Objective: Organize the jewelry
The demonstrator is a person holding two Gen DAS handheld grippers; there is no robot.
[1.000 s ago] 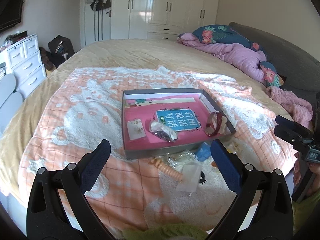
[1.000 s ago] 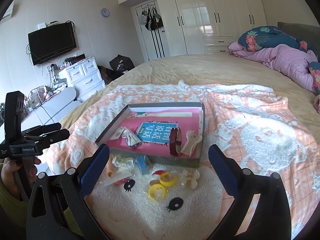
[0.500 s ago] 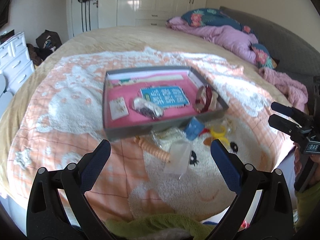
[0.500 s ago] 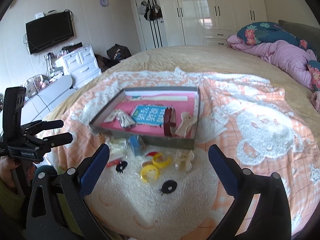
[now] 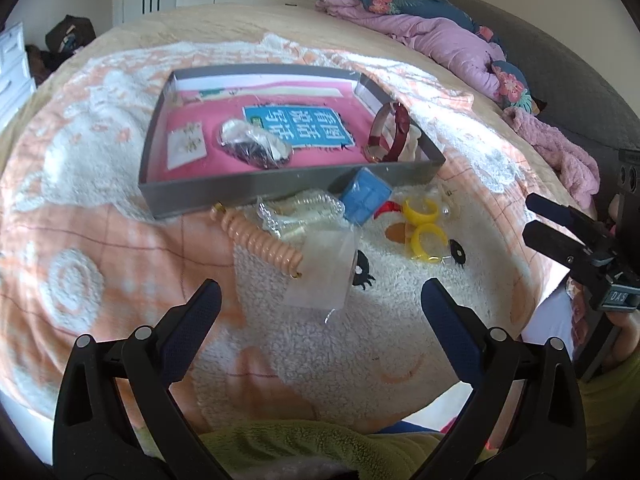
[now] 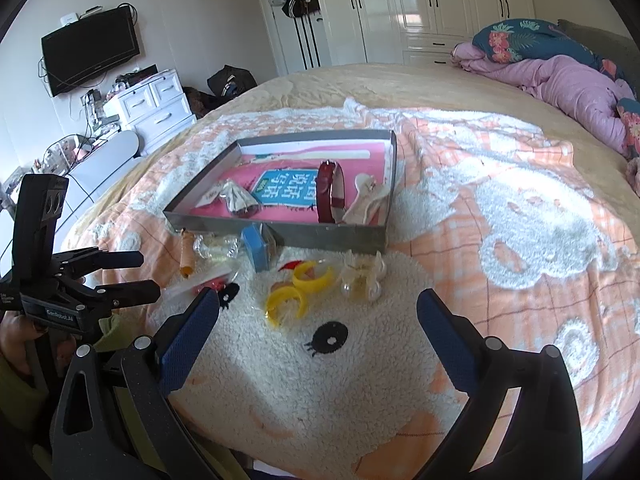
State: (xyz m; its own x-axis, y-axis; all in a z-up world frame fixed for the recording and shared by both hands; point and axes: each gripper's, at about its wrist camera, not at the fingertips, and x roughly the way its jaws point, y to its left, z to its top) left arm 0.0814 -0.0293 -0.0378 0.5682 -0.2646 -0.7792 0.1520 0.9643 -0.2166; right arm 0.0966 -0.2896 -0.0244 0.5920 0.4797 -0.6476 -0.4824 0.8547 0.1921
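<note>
A wide bed is filling the room, a fleecy peach-and-white cartoon blanket [image 5: 100, 240] spreading over it, and white wardrobes are standing behind.

From the left wrist camera, the shallow grey cardboard tray with a pink lining [image 5: 256, 184] is sitting at twelve o'clock, already holding a dark red bangle [image 5: 394, 136], a crinkled clear bag of dark beads [image 5: 252, 146] and a small white card [image 5: 186, 146]. Just in front of its near wall, loose pieces are lying on the blanket: a peach coiled spiral band [image 5: 260, 242], a flat clear plastic sleeve [image 5: 322, 272], a small blue box [image 5: 366, 196] leaning against the wall, and two yellow plastic rings [image 5: 424, 224] at one o'clock. The left gripper [image 5: 320, 308] is hovering with its jaws spread wide, gripping nothing, the sleeve lying just ahead between them. The right gripper [image 5: 548, 224] is showing at three o'clock, likewise parted.

From the right wrist camera, the right gripper [image 6: 318, 316] is gaping empty over the blanket, the yellow rings [image 6: 296, 292] lying just ahead at twelve o'clock beside a cluster of clear pearly pieces [image 6: 360, 280]. The left gripper [image 6: 132, 276] is waiting at nine o'clock, empty.

I would say the sorting is partway along and an approach is in hand. Next, one gripper needs lowering onto a loose piece, closing gently, then carrying it over the tray wall.
</note>
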